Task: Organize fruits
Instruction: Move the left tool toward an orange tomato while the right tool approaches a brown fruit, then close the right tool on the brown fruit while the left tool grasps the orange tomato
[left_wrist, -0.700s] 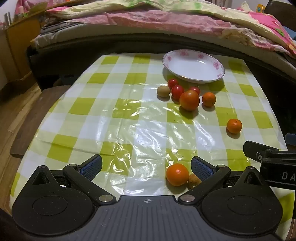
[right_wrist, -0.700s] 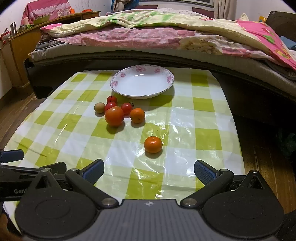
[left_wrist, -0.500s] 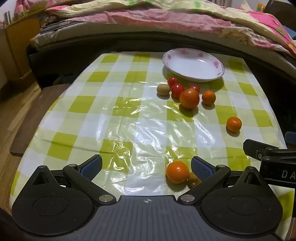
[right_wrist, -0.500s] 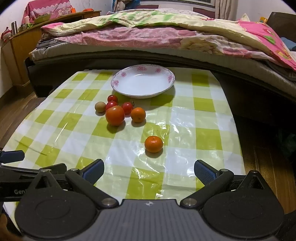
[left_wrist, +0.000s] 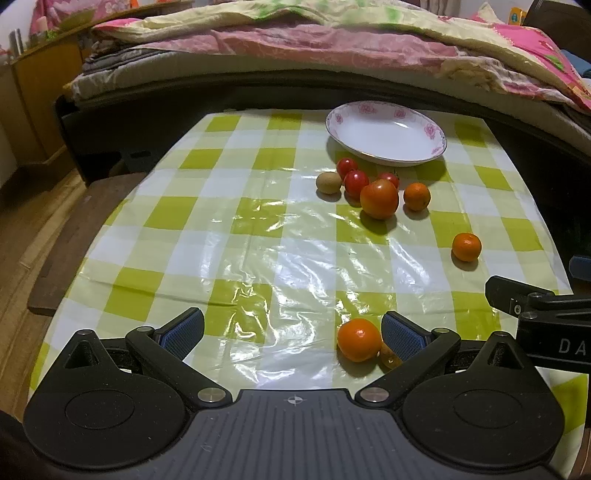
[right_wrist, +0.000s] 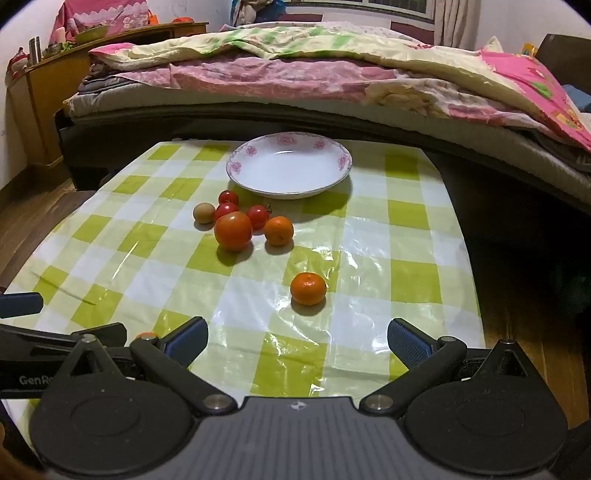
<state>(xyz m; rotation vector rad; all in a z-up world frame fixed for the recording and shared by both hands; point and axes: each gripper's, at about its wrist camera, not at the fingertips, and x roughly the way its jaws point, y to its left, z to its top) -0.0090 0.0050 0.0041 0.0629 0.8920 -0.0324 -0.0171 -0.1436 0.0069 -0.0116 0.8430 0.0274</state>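
Observation:
A white plate with pink flowers (left_wrist: 386, 134) (right_wrist: 290, 168) stands empty at the far end of the checked table. In front of it lie a large tomato (left_wrist: 379, 198) (right_wrist: 233, 231), three cherry tomatoes (left_wrist: 356, 181), a brown round fruit (left_wrist: 328, 182) (right_wrist: 204, 212) and a mandarin (left_wrist: 416, 196) (right_wrist: 279, 230). Another mandarin (left_wrist: 467, 246) (right_wrist: 308, 288) lies alone. My left gripper (left_wrist: 293, 332) is open, with a mandarin (left_wrist: 359, 339) and a small orange fruit (left_wrist: 389, 356) by its right finger. My right gripper (right_wrist: 297, 338) is open and empty.
A bed with pink and yellow quilts (right_wrist: 332, 62) runs behind the table. A wooden cabinet (right_wrist: 40, 96) stands at the left. The table edge drops to wooden floor on the right (right_wrist: 517, 295). The other gripper shows at the right of the left wrist view (left_wrist: 546, 314).
Both grippers have pulled back and tilted up a little; the fruits and plate sit slightly lower in the views. Nothing on the table has moved.

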